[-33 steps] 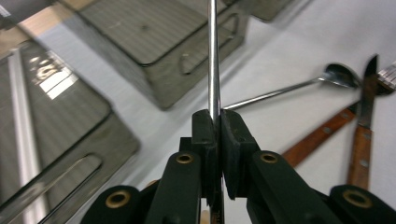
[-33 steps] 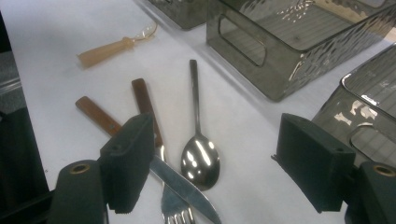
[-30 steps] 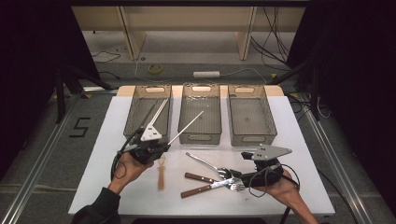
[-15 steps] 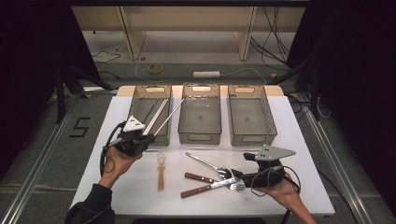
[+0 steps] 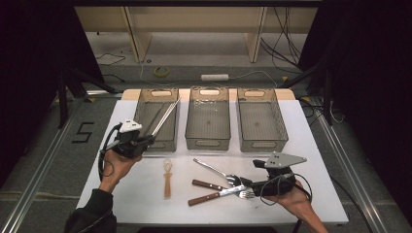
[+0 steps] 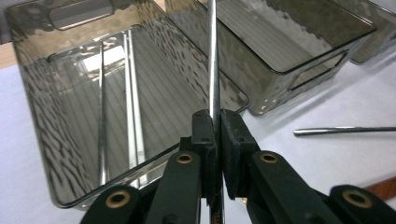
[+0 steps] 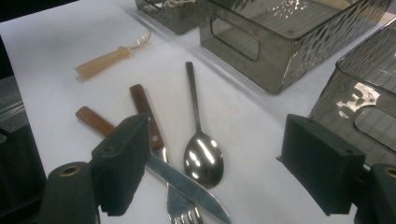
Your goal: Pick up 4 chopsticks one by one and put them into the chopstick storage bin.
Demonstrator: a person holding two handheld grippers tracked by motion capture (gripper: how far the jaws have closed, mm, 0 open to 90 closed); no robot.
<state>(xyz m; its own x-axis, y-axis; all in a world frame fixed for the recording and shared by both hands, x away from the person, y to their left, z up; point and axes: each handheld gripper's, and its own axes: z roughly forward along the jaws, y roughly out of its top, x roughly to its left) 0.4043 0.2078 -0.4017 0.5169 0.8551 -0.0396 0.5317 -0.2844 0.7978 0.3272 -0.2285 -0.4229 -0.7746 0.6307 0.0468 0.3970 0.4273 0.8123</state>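
My left gripper [image 5: 147, 139] is shut on a thin metal rod [image 5: 166, 115] that slants up and to the right over the left bin [image 5: 156, 144]. The left gripper view has the rod [image 6: 214, 60] pinched between the two pads, above that bin [image 6: 32, 107], where two more rods [image 6: 130, 93] lie. My right gripper [image 5: 251, 185] rests low at the front right, open, beside a spoon [image 5: 214, 170], a wooden-handled knife [image 5: 205, 184] and a fork [image 5: 214, 195]. Between its pads [image 7: 121, 163] lie the spoon bowl [image 7: 203, 158] and the knife blade [image 7: 187, 184], untouched.
Three smoky plastic bins stand in a row at the back: left, middle [image 5: 209, 143] and right [image 5: 262, 144]. An amber-handled small tool [image 5: 167, 178] lies between the hands. Another steel handle [image 6: 345, 130] lies on the white table [image 5: 311, 145].
My left hand has carried the rod to the left, so it now points over the left bin instead of toward the middle one. The right gripper has stayed put.
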